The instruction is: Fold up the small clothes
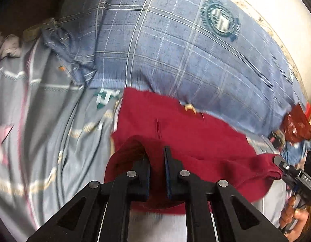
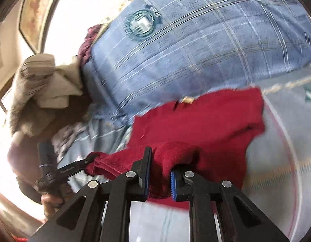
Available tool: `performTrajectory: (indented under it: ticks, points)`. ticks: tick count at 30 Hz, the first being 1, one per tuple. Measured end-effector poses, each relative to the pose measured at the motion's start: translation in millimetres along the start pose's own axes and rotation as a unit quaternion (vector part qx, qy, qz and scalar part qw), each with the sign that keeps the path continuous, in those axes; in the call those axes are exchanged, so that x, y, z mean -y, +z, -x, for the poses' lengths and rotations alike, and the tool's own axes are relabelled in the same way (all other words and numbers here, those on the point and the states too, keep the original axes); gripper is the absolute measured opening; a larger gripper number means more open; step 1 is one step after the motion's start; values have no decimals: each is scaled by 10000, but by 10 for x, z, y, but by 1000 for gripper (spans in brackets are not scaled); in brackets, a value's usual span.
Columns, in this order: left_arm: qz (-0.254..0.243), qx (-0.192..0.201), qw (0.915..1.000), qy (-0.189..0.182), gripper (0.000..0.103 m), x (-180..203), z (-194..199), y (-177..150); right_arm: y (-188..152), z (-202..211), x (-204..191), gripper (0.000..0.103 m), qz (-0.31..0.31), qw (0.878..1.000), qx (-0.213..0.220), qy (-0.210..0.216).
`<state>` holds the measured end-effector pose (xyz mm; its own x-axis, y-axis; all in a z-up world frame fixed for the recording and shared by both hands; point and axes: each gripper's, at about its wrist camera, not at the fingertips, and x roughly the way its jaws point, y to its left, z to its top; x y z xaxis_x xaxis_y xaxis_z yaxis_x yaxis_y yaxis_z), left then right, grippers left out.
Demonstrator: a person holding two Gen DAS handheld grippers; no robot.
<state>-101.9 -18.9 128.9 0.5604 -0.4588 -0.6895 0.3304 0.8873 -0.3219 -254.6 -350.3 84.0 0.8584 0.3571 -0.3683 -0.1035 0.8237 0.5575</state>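
A dark red garment lies on the grey bedsheet, its far edge against a blue plaid pillow. My left gripper is shut on the garment's near left edge, the cloth curling over its left finger. My right gripper is shut on the near right edge, with red cloth bunched between its blue pads. Both lift the near hem off the sheet. The right gripper also shows in the left wrist view, pinching the hem's corner. The left gripper shows in the right wrist view, pinching the other corner.
A large blue plaid pillow lies just behind the garment. The grey striped bedsheet spreads to the left. A pile of folded pale cloths sits at the bed's right end. More clothes lie at the far right.
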Motion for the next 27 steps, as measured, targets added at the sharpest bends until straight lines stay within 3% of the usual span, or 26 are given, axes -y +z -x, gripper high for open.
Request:
performTrajectory:
  ticks: [6, 11, 14, 16, 19, 22, 23, 24, 27]
  points:
    - [132, -185, 9997, 82, 10, 47, -835, 466, 564, -521, 276, 13, -119, 9996, -50, -265]
    - [397, -287, 9988, -52, 13, -88, -1442, 718, 805, -971, 589, 14, -317, 9982, -123, -500]
    - [253, -183, 9995, -94, 27, -115, -1641, 798, 821, -1169, 732, 16, -230, 9979, -136, -590]
    - [132, -184, 9997, -9, 50, -124, -1691, 799, 818, -1281, 849, 22, -354, 9969, -291, -645]
    - [154, 202, 9995, 164, 71, -161, -1519, 824, 877, -1283, 1019, 24, -867, 9944, -416, -438]
    - [416, 350, 9985, 70, 74, -263, -1395, 838, 927, -1100, 1069, 41, -1149, 9928, -231, -228]
    - [442, 343, 9984, 55, 74, -275, -1389, 828, 930, -980, 1068, 59, -1145, 9926, -16, -409]
    - [438, 331, 9985, 59, 74, -279, -1399, 817, 927, -886, 1070, 66, -1143, 9917, 169, -568]
    - [383, 192, 9989, 175, 74, -247, -1508, 755, 926, -709, 1050, 65, -1069, 9923, 323, -544]
